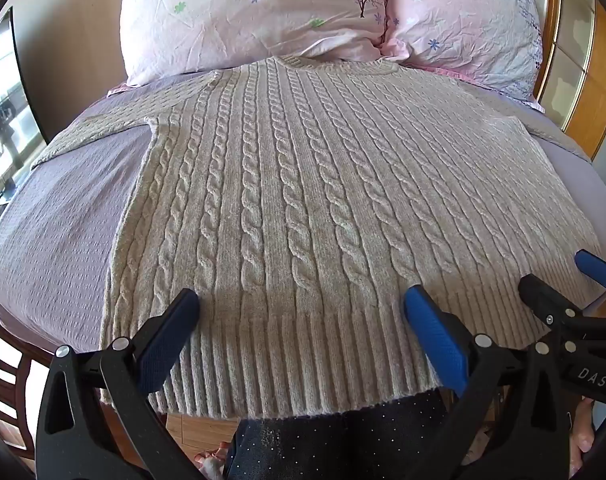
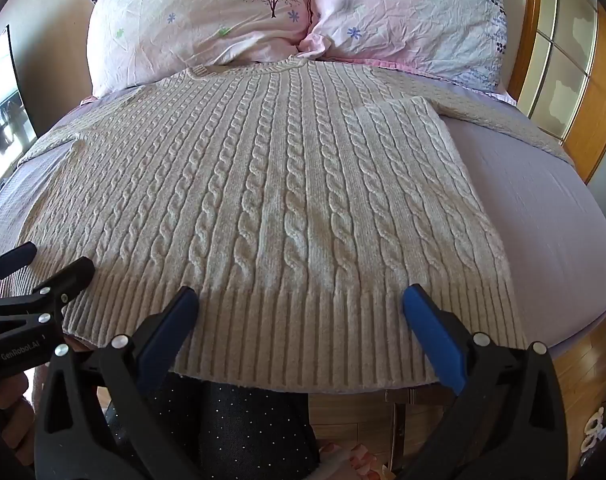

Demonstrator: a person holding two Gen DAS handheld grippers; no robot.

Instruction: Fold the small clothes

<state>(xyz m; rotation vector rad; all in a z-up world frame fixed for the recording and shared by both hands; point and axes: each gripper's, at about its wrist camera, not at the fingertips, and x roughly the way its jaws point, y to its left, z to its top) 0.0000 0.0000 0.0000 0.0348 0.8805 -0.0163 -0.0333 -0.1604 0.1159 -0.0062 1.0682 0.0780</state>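
A cream cable-knit sweater (image 1: 303, 184) lies flat on the bed, neck toward the pillows and ribbed hem hanging at the near edge; it also shows in the right wrist view (image 2: 271, 200). Its sleeves spread out to both sides. My left gripper (image 1: 303, 304) is open and empty, hovering just above the hem's left half. My right gripper (image 2: 301, 300) is open and empty above the hem's right half. The right gripper also shows at the right edge of the left wrist view (image 1: 559, 276), and the left gripper at the left edge of the right wrist view (image 2: 51, 260).
Two pink flowered pillows (image 1: 255, 16) lie at the head of the bed. A lilac bedspread (image 1: 59, 216) covers the mattress. A wooden headboard (image 1: 579, 80) stands at the right. The person's dark trousers (image 1: 335, 440) show below the bed's near edge.
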